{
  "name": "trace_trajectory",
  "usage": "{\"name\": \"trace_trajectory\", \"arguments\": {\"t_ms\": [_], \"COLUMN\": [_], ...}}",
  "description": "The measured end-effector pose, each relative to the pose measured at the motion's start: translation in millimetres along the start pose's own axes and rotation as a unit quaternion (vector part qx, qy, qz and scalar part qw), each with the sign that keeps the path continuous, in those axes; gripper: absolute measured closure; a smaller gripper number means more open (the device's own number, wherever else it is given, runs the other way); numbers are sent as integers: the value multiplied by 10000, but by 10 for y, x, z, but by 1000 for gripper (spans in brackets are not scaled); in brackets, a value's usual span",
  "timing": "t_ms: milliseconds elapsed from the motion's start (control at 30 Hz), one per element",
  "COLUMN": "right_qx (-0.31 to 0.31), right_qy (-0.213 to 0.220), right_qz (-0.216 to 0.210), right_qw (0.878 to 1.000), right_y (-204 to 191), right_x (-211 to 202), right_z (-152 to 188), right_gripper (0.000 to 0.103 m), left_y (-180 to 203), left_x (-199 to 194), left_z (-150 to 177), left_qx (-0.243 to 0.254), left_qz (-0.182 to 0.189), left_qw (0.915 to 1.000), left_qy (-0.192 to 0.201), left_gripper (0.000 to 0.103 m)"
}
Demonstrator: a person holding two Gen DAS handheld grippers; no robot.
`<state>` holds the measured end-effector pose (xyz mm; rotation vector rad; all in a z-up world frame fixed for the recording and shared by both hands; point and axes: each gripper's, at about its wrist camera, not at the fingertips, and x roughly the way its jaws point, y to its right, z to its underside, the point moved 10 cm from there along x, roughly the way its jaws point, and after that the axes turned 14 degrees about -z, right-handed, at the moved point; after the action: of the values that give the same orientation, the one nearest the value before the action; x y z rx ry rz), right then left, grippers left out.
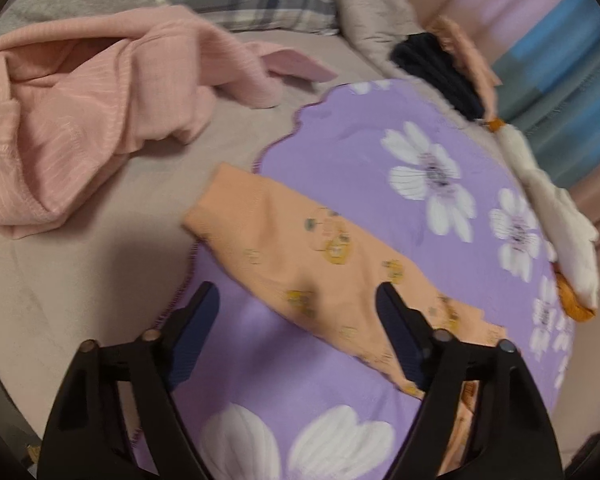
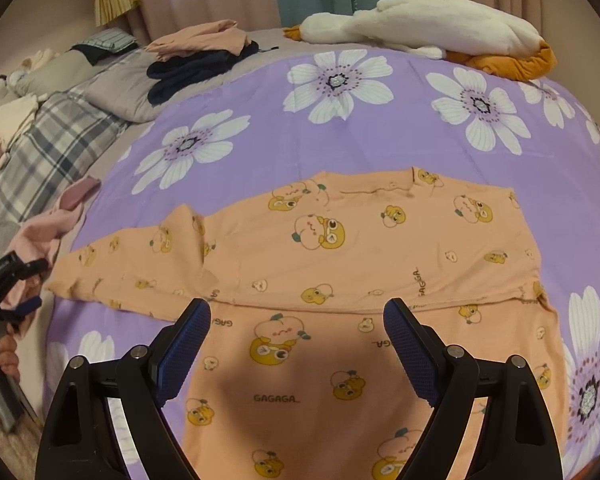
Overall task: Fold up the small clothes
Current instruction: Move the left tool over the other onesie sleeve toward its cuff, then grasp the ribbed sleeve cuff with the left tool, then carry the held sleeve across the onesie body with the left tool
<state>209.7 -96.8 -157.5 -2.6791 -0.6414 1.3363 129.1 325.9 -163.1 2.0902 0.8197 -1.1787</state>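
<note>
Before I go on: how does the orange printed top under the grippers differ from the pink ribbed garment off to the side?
The orange printed top lies spread flat on the purple floral sheet, one sleeve stretched out; the pink ribbed garment sits crumpled in a heap on the beige bedding. The orange top carries cartoon prints and lettering; the pink garment is plain with fine ribs. Both lie untouched, not gripped.

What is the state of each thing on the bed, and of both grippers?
Orange cartoon-print shirt: flat on the purple sheet, one part folded over.
Its sleeve: stretched out, unfolded.
Pink ribbed garment: crumpled, unfolded.
Dark garment: bunched under a peach one.
Left gripper: open, over the sleeve.
Right gripper: open, empty.
</note>
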Motion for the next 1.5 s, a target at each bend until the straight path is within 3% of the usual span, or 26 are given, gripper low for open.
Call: {"name": "trace_trajectory", "arguments": {"t_ms": [267,433,500,600,833,967,1033,1200,1500], "right_qx": [-16,56,62,67,68,34,12,-12,18], "right_qy": [37,53,57,51,15,-40,-72,-85,-51], "right_qz": [-10,2,-5,-7,30,111,67,61,37], "right_qw": [10000,10000,10000,10000,10000,9999,10000,9999,10000], "right_y": [-12,34,37,39,74,80,60,52,65], "right_x": [-44,-60,-64,-63,-61,-35,-26,-26,-47], "right_z": [7,15,21,26,49,80,93,97,97], "right_gripper": [15,15,15,15,15,15,15,15,15], "left_y": [-169,-131,-101,-29,75,65,66,71,392], "left_x": [222,351,370,430,509,567,573,406,-81], "left_z": [3,39,-5,-20,-82,-112,-126,-197,-247], "left_qx": [-433,-707,-827,-998,-1054,-1110,-1156,-1281,-875], "left_qz": [-11,294,445,685,704,553,576,705,1293], "left_qw": [9982,9945,9935,9905,9910,9919,9914,9893,9867], "left_qy": [-409,-711,-636,-651,-439,-266,-232,17,450], "left_gripper": [31,38,43,60,68,91,95,97,101]}}
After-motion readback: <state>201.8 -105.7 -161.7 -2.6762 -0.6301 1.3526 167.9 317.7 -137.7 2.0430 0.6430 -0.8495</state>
